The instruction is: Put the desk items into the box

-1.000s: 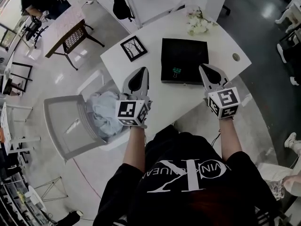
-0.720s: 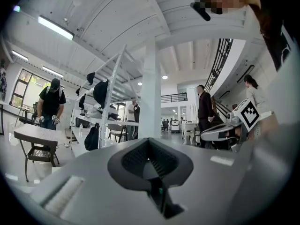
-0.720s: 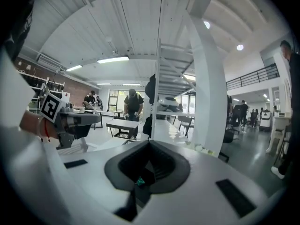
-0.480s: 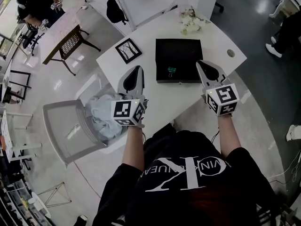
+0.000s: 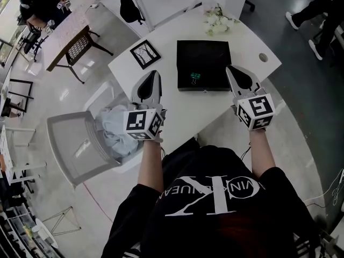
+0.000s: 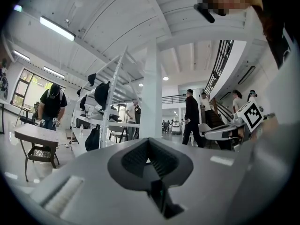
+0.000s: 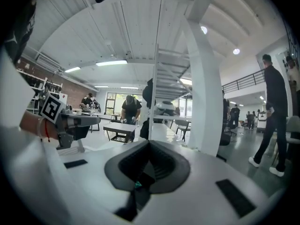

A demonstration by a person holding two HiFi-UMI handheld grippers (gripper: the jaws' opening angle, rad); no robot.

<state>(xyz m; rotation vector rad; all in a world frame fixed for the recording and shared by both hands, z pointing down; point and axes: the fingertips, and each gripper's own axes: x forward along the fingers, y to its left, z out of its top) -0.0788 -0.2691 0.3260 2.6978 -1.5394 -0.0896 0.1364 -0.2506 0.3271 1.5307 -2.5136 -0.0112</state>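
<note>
Step in hand (judged): approach, no item grasped yet.
- Left gripper [image 5: 152, 79]: clenched, empty, near-left of box [image 5: 212, 55].
- Right gripper [image 5: 234, 74]: clenched, empty, just right of box's near corner.
- Green binder clip [image 5: 193, 78]: on box's dark surface, by near edge (lid or interior: cannot tell).
- Picture frame [image 5: 145, 54]: on table [image 5: 177, 109], left of box.
- Flowers [image 5: 217, 21]: beyond box.

Next move: part left jaws, reach far to frame.

- Glossy pale floor [image 5: 59, 93] lies left of the left hand-held gripper [image 5: 152, 74].
- A grey chair [image 5: 74, 144] stands just left of it.
- A white pillar [image 7: 206, 102] rises beyond the right hand-held gripper [image 7: 149, 143], under strip lights [image 7: 110, 63].
</note>
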